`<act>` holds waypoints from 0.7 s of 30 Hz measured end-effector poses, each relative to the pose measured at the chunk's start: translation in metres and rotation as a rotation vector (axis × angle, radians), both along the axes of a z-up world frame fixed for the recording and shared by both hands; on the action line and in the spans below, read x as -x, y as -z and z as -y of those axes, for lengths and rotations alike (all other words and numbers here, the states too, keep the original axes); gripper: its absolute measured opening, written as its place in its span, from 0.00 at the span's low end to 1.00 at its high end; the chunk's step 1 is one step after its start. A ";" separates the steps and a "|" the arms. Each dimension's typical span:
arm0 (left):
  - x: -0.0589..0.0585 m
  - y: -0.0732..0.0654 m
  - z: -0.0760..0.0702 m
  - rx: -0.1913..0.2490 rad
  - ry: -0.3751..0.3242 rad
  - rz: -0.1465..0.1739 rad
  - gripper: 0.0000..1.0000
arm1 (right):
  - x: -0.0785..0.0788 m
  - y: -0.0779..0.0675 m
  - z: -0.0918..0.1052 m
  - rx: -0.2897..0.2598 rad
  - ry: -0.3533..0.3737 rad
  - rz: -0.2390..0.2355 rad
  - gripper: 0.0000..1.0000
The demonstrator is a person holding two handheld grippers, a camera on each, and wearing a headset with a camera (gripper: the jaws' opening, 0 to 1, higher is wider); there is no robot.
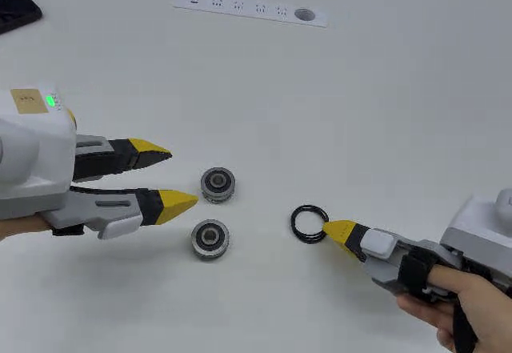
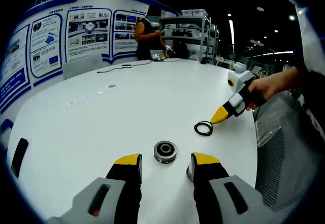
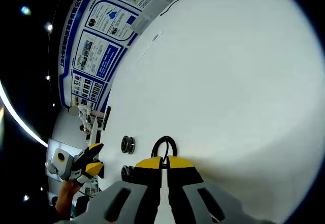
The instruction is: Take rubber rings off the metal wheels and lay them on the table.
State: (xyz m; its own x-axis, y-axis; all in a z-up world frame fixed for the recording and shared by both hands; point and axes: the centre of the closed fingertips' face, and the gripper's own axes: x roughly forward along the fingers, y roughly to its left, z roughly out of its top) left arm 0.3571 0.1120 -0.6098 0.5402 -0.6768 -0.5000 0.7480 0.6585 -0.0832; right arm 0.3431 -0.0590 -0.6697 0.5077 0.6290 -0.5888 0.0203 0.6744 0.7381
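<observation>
Yellow-tipped, the left gripper (image 1: 182,178) was held parted, with 2 grooved, shiny metal wheels, far wheel (image 1: 218,184) and near wheel (image 1: 210,238), just ahead of its tips, seemingly stripped bare. The right gripper (image 3: 163,161) was clamped on thin black rubber rings (image 1: 293,225), apparently 2 overlapped, laid on the smooth white table (image 1: 360,113). Only release seemed left.

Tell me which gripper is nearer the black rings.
Right. The right gripper has its shut tips at the edge of the rings, pinching it as far as its own view shows. The left gripper is open beside the two wheels, apart from the rings.
</observation>
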 end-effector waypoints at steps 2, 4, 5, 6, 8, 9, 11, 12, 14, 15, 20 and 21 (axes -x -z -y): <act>0.002 0.001 -0.001 -0.003 0.001 -0.005 0.40 | 0.001 0.001 0.001 0.027 -0.010 0.007 0.05; 0.005 0.002 -0.001 -0.005 0.002 -0.014 0.41 | 0.000 -0.004 0.003 0.018 0.001 0.020 0.05; 0.006 0.003 -0.002 -0.005 0.001 -0.014 0.41 | -0.001 -0.005 0.003 0.017 0.004 0.025 0.06; 0.008 0.003 -0.003 -0.005 -0.001 -0.016 0.41 | -0.002 -0.007 0.006 0.033 0.002 0.036 0.07; 0.010 0.003 -0.005 -0.005 -0.008 -0.019 0.41 | -0.002 -0.007 0.014 0.113 -0.042 0.073 0.07; 0.011 0.003 -0.005 -0.005 -0.010 -0.019 0.41 | -0.002 -0.009 0.015 0.131 -0.058 0.085 0.07; 0.014 0.000 -0.005 -0.004 -0.014 -0.017 0.42 | -0.007 -0.018 0.017 0.154 -0.091 0.148 0.08; 0.015 -0.001 -0.004 -0.002 -0.012 -0.013 0.43 | -0.010 -0.023 0.018 0.160 -0.103 0.175 0.08; 0.020 -0.003 -0.002 0.002 -0.007 -0.009 0.44 | -0.016 -0.033 0.020 0.195 -0.143 0.246 0.11; 0.021 -0.003 -0.001 0.005 -0.008 -0.008 0.44 | -0.018 -0.037 0.021 0.209 -0.153 0.271 0.11; 0.028 -0.005 -0.004 0.005 -0.010 0.000 0.45 | -0.017 -0.056 0.019 0.233 -0.244 0.360 0.12; 0.029 -0.006 -0.006 -0.012 -0.002 0.006 0.45 | -0.016 -0.060 0.020 0.241 -0.263 0.372 0.12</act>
State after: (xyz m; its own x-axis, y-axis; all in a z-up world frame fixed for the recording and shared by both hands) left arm 0.3279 0.1185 -0.6039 0.5443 -0.6697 -0.5051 0.7474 0.6606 -0.0704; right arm 0.3587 -0.0787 -0.6101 0.5535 0.6321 -0.5423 -0.4072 0.7734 0.4858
